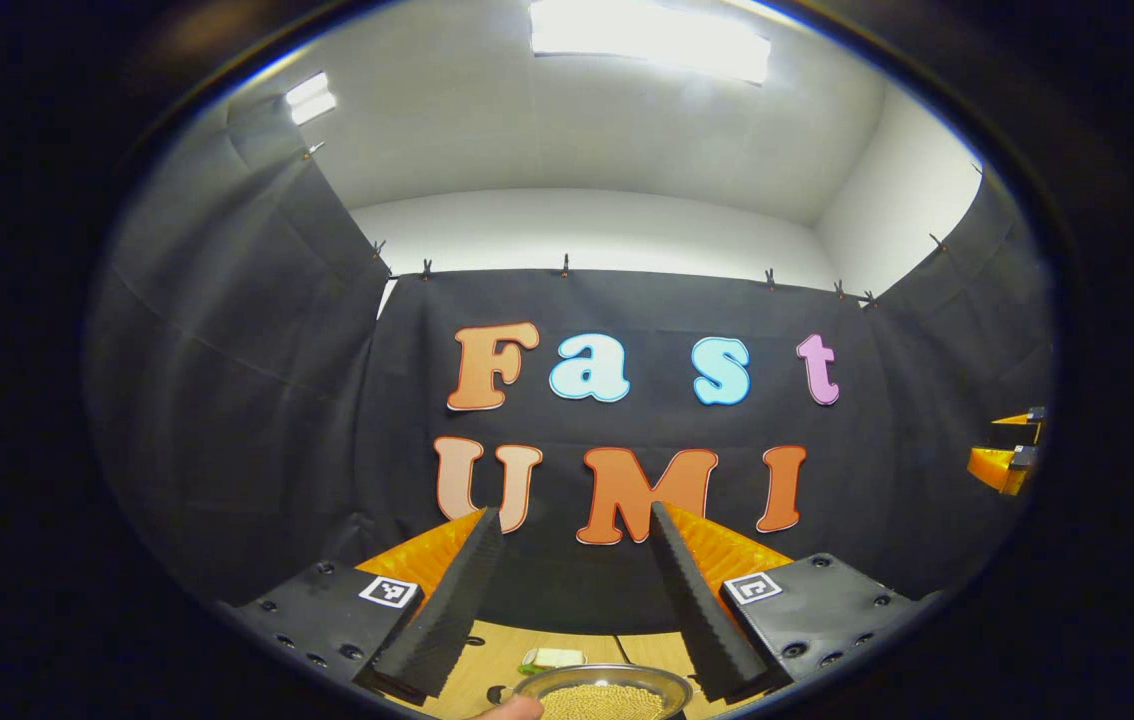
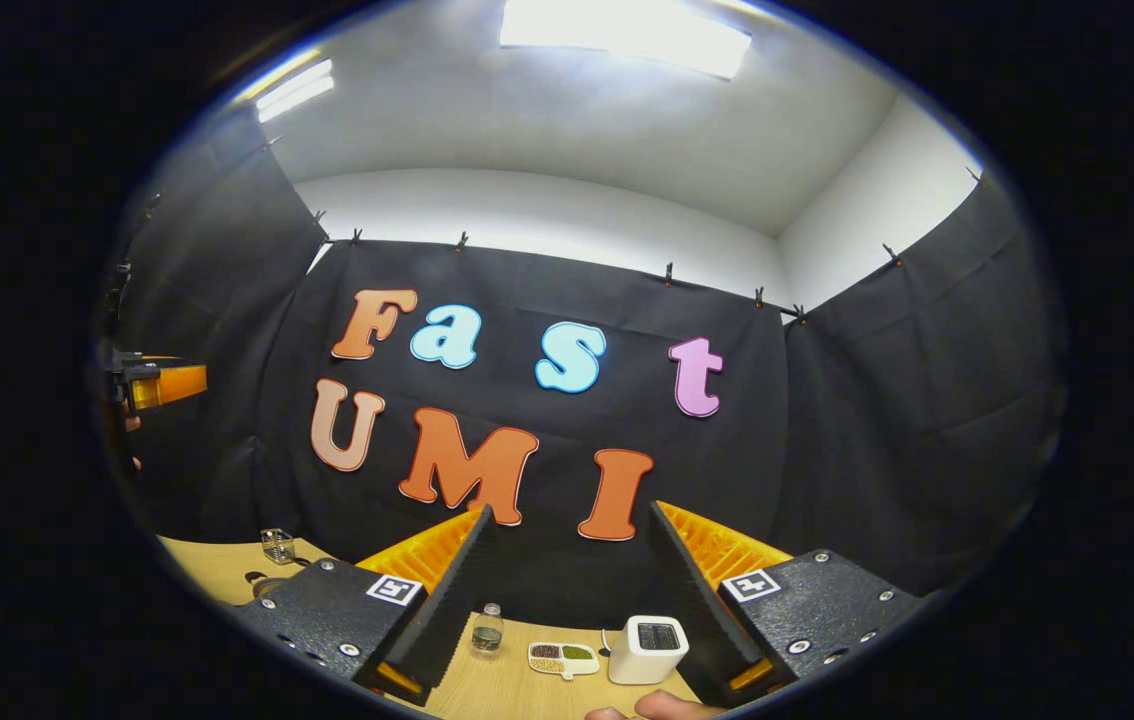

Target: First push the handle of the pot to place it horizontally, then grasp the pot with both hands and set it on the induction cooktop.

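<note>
In the left gripper view my left gripper stands open, held high and pointing at the booth's wall, with nothing between its fingers. Below it, at the bottom edge, shows the rim of a round metal pot filled with yellowish grains; its lower part is cut off. A fingertip shows just left of the pot. My right gripper is open too, raised above the wooden table and holding nothing. Each gripper appears at the far edge of the other's view: the right gripper and the left gripper.
On the table in the right gripper view stand a small bottle, a divided dish with coloured fillings and a white box-shaped appliance. A small glass jar sits at the far left. A white and green item lies behind the pot.
</note>
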A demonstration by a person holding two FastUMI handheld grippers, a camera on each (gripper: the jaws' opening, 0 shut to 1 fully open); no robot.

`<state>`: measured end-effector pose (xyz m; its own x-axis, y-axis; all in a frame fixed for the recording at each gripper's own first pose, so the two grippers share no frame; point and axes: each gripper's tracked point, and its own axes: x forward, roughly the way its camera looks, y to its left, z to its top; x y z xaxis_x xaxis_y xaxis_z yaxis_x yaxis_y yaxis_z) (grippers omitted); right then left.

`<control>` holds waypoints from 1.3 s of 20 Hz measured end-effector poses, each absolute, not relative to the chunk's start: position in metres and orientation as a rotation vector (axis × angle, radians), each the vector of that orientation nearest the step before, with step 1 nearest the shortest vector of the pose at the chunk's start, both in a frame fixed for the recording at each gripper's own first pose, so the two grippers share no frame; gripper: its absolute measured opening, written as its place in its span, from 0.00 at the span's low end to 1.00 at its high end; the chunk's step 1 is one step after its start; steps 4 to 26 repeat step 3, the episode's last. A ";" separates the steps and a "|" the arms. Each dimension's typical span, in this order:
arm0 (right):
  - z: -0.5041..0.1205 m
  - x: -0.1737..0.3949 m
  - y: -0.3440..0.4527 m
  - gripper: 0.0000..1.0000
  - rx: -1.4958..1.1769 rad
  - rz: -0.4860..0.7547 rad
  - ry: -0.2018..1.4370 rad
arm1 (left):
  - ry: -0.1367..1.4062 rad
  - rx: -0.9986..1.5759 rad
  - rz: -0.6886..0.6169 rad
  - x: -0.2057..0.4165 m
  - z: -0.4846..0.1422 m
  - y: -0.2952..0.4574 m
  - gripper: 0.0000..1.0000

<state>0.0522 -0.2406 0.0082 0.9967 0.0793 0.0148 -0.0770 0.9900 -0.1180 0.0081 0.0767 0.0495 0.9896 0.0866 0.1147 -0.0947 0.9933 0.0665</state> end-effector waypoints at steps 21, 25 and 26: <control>0.006 0.054 -0.237 0.94 -0.116 0.089 -0.023 | -0.109 0.063 0.101 0.010 0.046 0.084 0.96; 0.006 0.054 -0.237 0.94 -0.116 0.089 -0.023 | -0.109 0.063 0.101 0.010 0.046 0.084 0.96; 0.006 0.054 -0.237 0.94 -0.116 0.089 -0.023 | -0.109 0.063 0.101 0.010 0.046 0.084 0.96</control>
